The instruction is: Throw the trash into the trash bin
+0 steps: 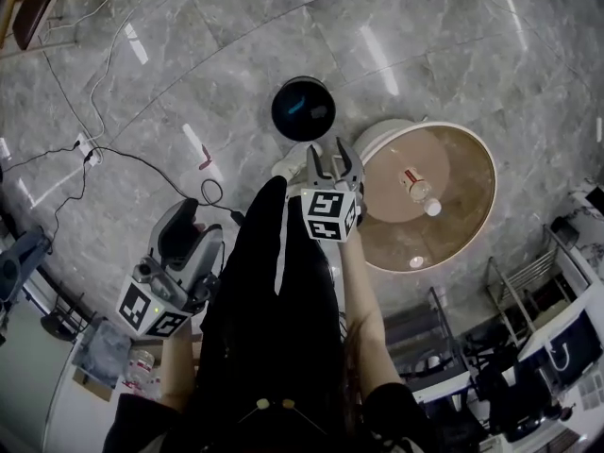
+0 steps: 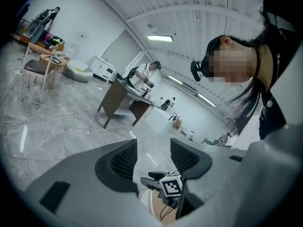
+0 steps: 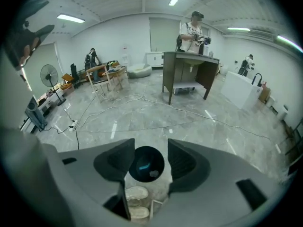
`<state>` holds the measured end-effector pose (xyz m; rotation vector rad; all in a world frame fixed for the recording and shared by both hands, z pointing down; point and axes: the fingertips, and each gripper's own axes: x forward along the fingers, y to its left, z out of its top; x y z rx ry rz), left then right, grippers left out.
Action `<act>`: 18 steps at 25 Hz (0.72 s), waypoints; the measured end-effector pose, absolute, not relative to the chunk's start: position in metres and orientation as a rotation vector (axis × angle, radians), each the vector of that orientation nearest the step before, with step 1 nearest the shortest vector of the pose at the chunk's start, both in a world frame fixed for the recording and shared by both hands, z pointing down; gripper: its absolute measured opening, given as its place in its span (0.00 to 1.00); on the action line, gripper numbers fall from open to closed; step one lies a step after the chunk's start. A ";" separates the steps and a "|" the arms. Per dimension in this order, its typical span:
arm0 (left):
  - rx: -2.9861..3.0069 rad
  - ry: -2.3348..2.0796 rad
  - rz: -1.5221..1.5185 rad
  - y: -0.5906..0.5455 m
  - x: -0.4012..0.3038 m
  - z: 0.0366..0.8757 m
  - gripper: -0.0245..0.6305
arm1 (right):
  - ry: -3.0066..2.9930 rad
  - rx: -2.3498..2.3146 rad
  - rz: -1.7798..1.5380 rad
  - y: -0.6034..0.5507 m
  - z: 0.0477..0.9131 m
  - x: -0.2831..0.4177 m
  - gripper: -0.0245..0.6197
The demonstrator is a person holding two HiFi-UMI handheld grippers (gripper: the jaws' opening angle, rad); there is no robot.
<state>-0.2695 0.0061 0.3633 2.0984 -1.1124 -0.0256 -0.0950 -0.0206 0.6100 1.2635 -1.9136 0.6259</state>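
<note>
The black round trash bin stands on the marble floor just beyond my right gripper. That gripper is open with nothing between its jaws. In the right gripper view the bin shows through the gap of the right gripper, with a crumpled scrap and a blue piece inside. A plastic bottle with a red label lies on the round table. My left gripper hangs low at the left, open and empty. In its own view the left gripper shows a bare gap.
Cables and a power strip lie on the floor at the left. Metal racks and carts crowd the lower right. My white shoes stand just short of the bin. Desks, chairs and people are far off in the room.
</note>
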 end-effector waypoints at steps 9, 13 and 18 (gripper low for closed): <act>2.201 -0.878 0.049 -0.014 -0.197 0.361 0.37 | -1.762 1.517 0.749 0.002 0.585 -0.006 0.49; 2.232 -0.778 0.087 -0.018 -0.167 0.363 0.37 | -1.678 1.662 0.769 0.020 0.566 0.034 0.51; 2.266 -0.673 0.116 -0.019 -0.132 0.360 0.37 | -1.518 1.852 0.792 0.047 0.549 0.095 0.51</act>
